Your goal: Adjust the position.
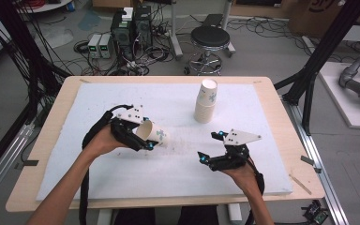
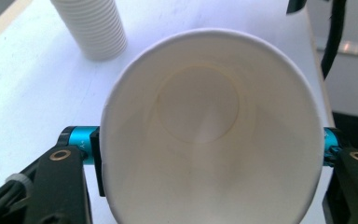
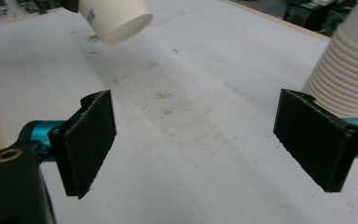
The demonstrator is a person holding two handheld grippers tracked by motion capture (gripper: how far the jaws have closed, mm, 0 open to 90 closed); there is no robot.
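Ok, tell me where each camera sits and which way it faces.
High view: above the person's side, looking forward and down on the table; both forearms, left gripper and right gripper show.
Left gripper view: rides the left gripper, looking into the held paper cup; its black fingers show.
Right gripper view: rides the right gripper, facing the white board; its fingers stand apart.
Shared: the cup stack shows in all three views.

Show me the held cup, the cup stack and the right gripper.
cup (image 1: pixel 153 132), high view, side wall
cup stack (image 1: pixel 206 104), high view, middle of the stack
right gripper (image 3: pixel 193 144), right gripper view, midway between its open jaws
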